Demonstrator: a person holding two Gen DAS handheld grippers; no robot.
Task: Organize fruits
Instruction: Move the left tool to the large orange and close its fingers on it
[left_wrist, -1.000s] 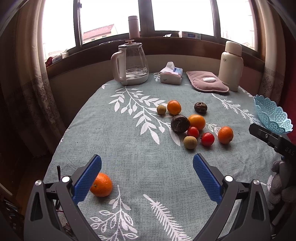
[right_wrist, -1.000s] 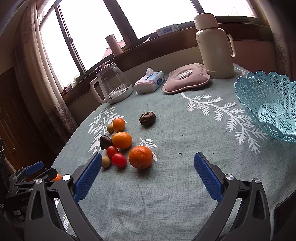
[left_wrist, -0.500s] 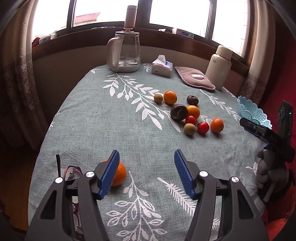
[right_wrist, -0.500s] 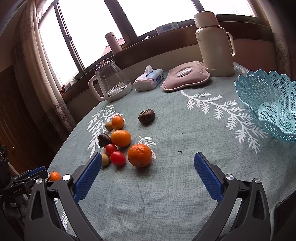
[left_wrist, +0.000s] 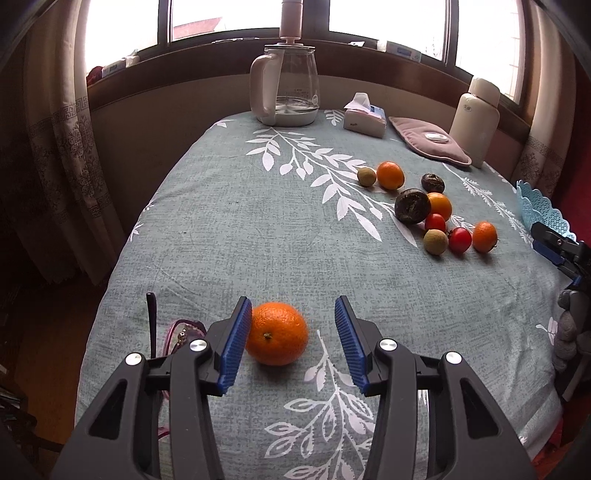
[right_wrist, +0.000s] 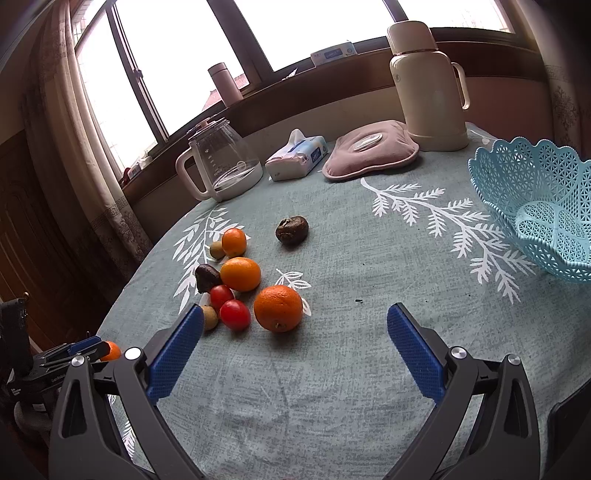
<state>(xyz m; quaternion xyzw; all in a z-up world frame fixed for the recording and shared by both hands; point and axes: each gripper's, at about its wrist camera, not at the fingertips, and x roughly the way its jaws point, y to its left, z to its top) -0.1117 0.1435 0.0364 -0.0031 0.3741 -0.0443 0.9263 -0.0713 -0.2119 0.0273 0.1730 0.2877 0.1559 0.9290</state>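
Observation:
A lone orange (left_wrist: 277, 333) lies on the leaf-patterned cloth between the blue pads of my left gripper (left_wrist: 291, 321). The jaws are closing: the left pad (left_wrist: 234, 343) sits against the orange, and a gap separates the right pad (left_wrist: 349, 347) from it. My left gripper (right_wrist: 83, 349) and that orange (right_wrist: 110, 351) also show at the right wrist view's left edge. My right gripper (right_wrist: 296, 312) stands open with nothing gripped, and a big orange (right_wrist: 277, 308) lies just beyond its tips. Several oranges, red tomatoes (right_wrist: 235, 314) and dark and tan fruits cluster there. A light-blue basket (right_wrist: 498, 192) stands at the right.
Along the table's far side stand a glass kettle (left_wrist: 284, 92), a tissue pack (left_wrist: 364, 118), a pink pad (left_wrist: 428, 142) and a cream thermos (left_wrist: 478, 118). Pink-framed glasses (left_wrist: 181, 330) lie left of my left gripper near the table edge. A gloved hand (left_wrist: 570, 332) holds my right gripper (left_wrist: 554, 245).
My left gripper has swung left until the lone orange sits between its pads, and its jaws have narrowed a lot. The right gripper has kept still.

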